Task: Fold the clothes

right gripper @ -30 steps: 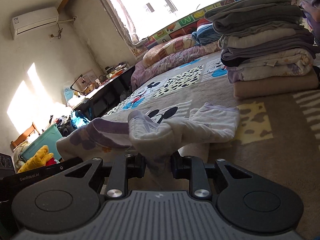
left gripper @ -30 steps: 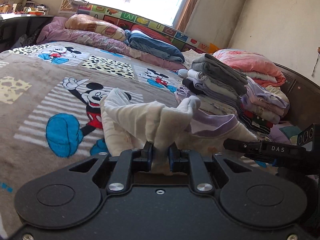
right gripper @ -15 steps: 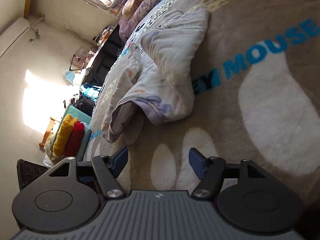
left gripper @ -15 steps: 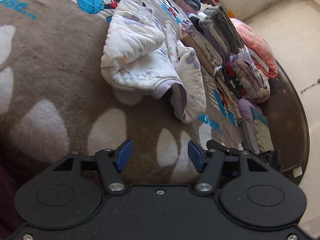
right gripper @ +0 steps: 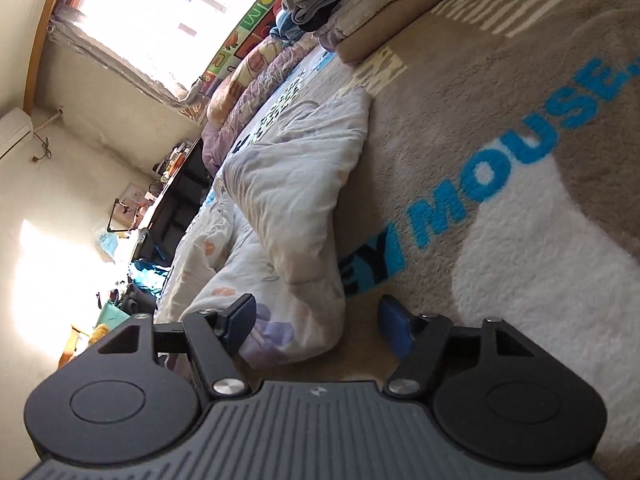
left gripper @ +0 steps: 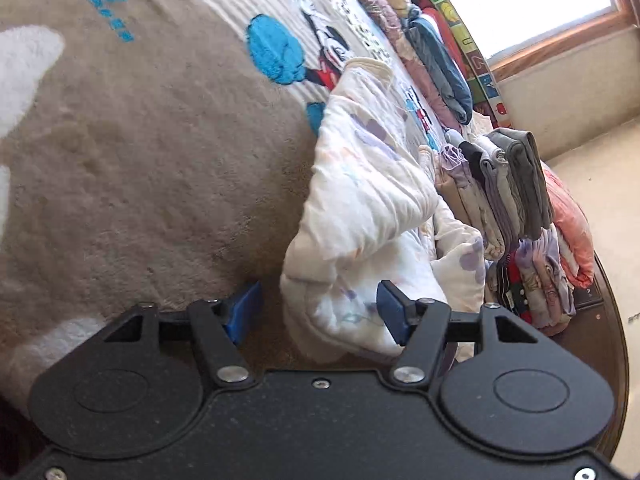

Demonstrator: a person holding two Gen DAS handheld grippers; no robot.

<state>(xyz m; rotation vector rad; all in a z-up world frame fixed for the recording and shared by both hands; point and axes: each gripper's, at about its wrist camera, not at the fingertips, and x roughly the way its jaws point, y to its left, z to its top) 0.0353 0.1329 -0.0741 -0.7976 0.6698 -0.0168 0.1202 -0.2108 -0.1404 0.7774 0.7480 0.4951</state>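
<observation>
Now that both tools have let go, here is how it stands, biggest thing first.

Bed: the brown cartoon-mouse blanket (left gripper: 152, 168) takes up most of both views, and everything else lies on it.

Stack: a pile of folded clothes (left gripper: 516, 196) sits well beyond the loose piece, over by the window wall; in the right wrist view the same pile (right gripper: 340, 4) is at the top edge.

Garment: the pale flower-print garment (left gripper: 360, 216) is down on the blanket, bunched, one flap doubled over the rest, no longer hanging from anybody's grip. A second ago each tool had a pinch of it, lifted off the bed.

Left tool (left gripper: 318, 312): jaws spread wide, empty, tipped down toward the garment's near end, which lies just ahead between the blue pads.

Right tool (right gripper: 316, 318): wide apart too, nothing held, with the purple-flowered corner (right gripper: 276, 332) right by its left pad.

Meaning for the job: my read is that a fold was laid and dropped; it looks loose and lumpy, so I'd judge this piece isn't stack-ready.

Next: both tools are close over the near edge, which suggests a fresh grip there, though I can't say where.
</observation>
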